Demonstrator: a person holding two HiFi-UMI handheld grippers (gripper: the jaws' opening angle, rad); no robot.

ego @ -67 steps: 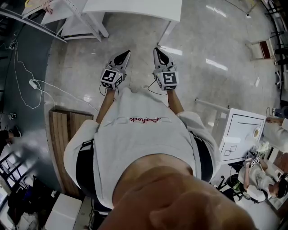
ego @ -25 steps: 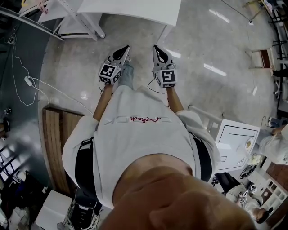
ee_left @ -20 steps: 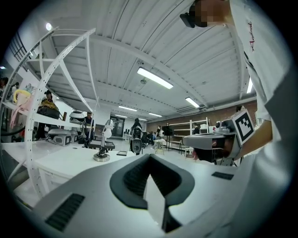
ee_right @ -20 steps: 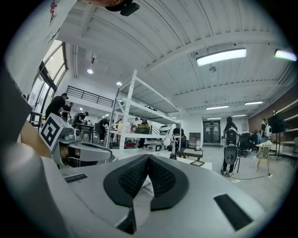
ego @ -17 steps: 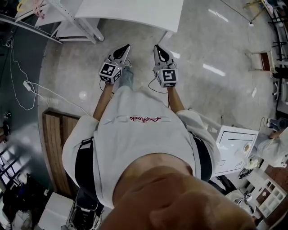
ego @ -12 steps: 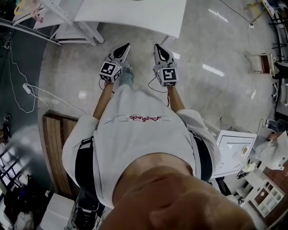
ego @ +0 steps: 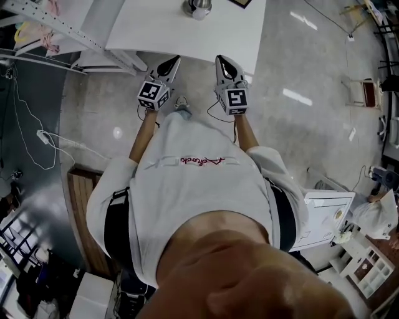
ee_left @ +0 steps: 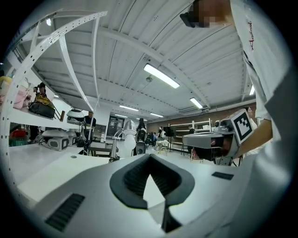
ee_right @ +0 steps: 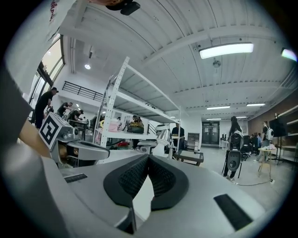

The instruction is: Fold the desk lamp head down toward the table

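The desk lamp (ego: pixel 197 7) stands near the far edge of the white desk (ego: pixel 187 34), cut off by the top of the head view; only a rounded, shiny part of it shows there. In the left gripper view its pale lamp head (ee_left: pixel 128 137) rises on a thin stem, well ahead of the tongs and apart from them.

The left tongs (ego: pixel 173 60) and the right tongs (ego: pixel 222 60) are both fully closed, pads meeting with nothing between them. They point level, side by side, their tips over the desk's near edge.

The lamp looks light, with hard, smooth surfaces, so it will probably slip in a loose pinch and may slide or tip on the bare desk if pushed from one side only. The hinge is likely stiff compared with the lamp's weight. A sound plan seems to be this: steady the stem or base with one tongs, then take the head by its rim or just by the hinge with the other, and press down slowly. Both tongs must open first.
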